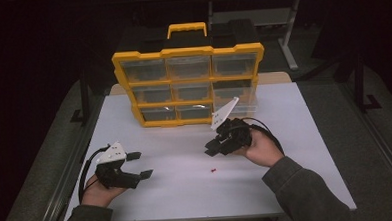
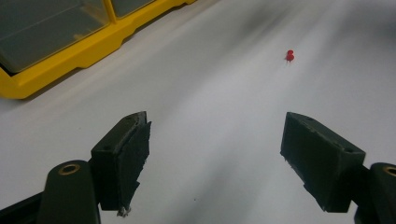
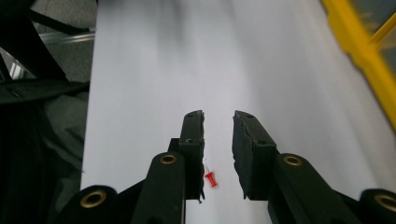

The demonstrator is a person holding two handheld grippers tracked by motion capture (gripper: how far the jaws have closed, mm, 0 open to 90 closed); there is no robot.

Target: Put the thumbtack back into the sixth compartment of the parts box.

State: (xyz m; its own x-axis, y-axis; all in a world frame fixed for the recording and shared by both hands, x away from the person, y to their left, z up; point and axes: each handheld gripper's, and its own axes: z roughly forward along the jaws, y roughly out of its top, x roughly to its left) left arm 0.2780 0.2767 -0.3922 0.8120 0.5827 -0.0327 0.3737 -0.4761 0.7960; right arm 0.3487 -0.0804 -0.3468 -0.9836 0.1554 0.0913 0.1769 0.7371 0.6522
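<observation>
A small red pushpin point(image 1: 213, 170) lies on the white table point(image 1: 295, 136), in front of the yellow drawer organizer point(image 1: 189, 86) and well apart from it. The right gripper point(image 3: 218, 122) hangs over the pin with its jaws a narrow gap apart, nothing pinched; the pin shows low in that gap, apart from both pads. The left gripper point(image 1: 140, 164), left of the pin, rests spread wide and empty. The organizer's drawer contents are too dim to make out, and no lettering is readable.
</observation>
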